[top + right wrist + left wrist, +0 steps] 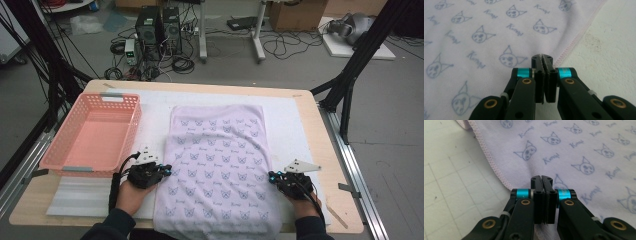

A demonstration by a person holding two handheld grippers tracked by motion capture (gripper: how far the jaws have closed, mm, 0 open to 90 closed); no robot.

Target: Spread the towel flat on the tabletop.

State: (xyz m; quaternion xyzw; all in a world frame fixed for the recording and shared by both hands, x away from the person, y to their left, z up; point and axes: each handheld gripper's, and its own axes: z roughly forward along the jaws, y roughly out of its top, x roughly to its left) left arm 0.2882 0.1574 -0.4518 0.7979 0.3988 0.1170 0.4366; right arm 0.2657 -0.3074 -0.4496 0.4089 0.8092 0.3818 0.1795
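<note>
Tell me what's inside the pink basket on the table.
Nothing visible: the pink basket looks empty, its bare floor showing in the high view. The strip just behind its near wall is hidden from that camera, so something small and flat there can't be ruled out.

Soft even light, slight blur, no glare

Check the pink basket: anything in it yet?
Empty. The high view shows the pink basket's bare floor; the towel lies spread beside it.

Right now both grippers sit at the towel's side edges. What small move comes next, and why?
Probably open both. The left gripper and right gripper have their jaws shut with no cloth between them, tips at the towel hems, so they must open to pinch the edges.
</note>
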